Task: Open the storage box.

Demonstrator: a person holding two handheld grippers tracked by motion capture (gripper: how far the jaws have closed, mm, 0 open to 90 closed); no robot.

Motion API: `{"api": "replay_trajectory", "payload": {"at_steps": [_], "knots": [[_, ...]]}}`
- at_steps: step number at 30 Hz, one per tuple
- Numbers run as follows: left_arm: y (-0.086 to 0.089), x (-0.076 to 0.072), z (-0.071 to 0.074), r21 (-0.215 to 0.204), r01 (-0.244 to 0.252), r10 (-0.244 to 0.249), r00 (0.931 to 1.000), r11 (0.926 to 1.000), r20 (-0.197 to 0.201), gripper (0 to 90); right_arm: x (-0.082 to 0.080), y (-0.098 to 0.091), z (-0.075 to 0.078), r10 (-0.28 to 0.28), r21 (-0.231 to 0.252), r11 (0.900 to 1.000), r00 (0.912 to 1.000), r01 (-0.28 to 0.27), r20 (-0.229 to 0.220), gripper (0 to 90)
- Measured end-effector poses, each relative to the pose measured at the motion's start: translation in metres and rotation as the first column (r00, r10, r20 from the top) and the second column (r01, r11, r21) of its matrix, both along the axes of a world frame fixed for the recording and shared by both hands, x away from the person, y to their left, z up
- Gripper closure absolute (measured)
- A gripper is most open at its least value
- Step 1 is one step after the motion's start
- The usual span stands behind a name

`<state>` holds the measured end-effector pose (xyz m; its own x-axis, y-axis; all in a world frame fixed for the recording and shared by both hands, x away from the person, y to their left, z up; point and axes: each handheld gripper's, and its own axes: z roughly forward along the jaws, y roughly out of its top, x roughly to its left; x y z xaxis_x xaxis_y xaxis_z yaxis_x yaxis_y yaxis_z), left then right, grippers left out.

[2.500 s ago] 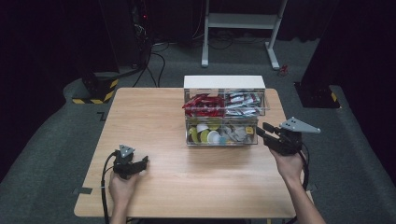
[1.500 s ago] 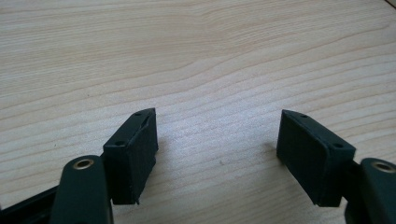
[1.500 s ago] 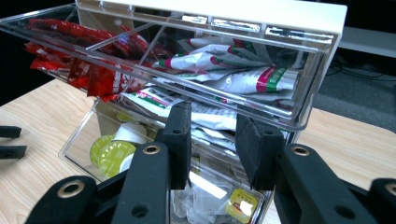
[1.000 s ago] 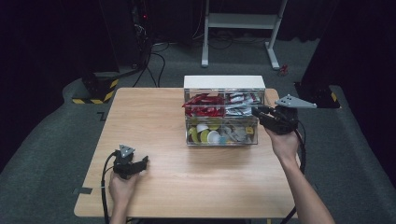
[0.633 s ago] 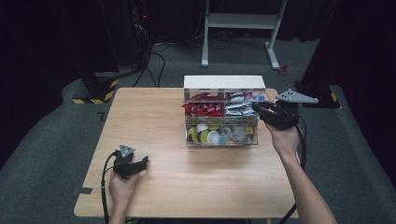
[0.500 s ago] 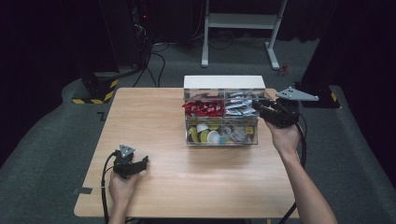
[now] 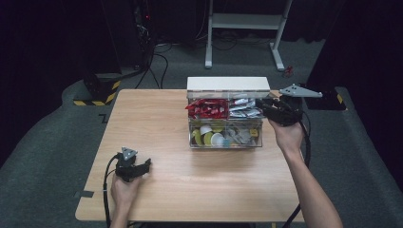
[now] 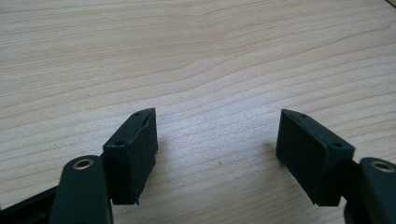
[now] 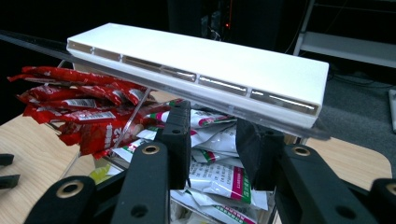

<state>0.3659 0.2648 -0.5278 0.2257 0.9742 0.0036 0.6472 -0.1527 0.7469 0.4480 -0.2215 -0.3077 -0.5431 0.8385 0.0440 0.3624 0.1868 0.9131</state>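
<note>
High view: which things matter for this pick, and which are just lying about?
In the job: right gripper, white sachets, clear organiser box.
Lying about: red sachets, capsules in the lower tier, left gripper, open, on the table.

The table (image 7: 157, 118) is pale wood with fine grain. A clear organizer (image 7: 225, 121) has a white top, red packets (image 9: 79, 109), and white sachets (image 9: 217, 179) with green and pink print. Both grippers' fingers (image 8: 133, 154) are black.

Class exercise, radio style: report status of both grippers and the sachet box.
Left gripper open, low over bare table. Right gripper shut on a white sachet in the box. Nothing in the way.
</note>
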Motion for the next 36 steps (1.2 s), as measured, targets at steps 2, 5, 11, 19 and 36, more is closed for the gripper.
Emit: {"api": "replay_trajectory", "payload": {"at_steps": [2, 5, 11, 19, 36], "knots": [[0.000, 0.000, 0.000, -0.003, -0.002, 0.002, 1.0000, 1.0000, 0.003, 31.2, 0.001, 0.000, 0.000, 0.001, 0.003, 1.0000, 1.0000, -0.001, 0.000, 65.8], [-0.001, 0.001, 0.000, -0.004, -0.003, 0.003, 1.0000, 1.0000, 0.003, 32.2, 0.003, 0.000, -0.001, 0.001, 0.004, 1.0000, 1.0000, -0.001, -0.004, 65.7], [-0.001, 0.001, 0.000, -0.011, -0.006, 0.006, 1.0000, 0.9999, 0.005, 31.9, 0.006, 0.002, -0.001, -0.002, 0.005, 1.0000, 0.9999, 0.002, -0.012, 65.2], [-0.001, 0.002, 0.002, -0.039, 0.007, -0.007, 1.0000, 0.9992, -0.002, 31.8, 0.006, 0.005, 0.003, -0.003, 0.011, 0.9999, 1.0000, 0.003, -0.009, 63.5], [-0.020, 0.011, 0.032, -0.108, 0.092, -0.087, 0.9950, 0.9898, 0.048, 34.0, 0.009, 0.007, 0.009, -0.005, 0.017, 0.9998, 1.0000, 0.006, -0.008, 61.4]]}}
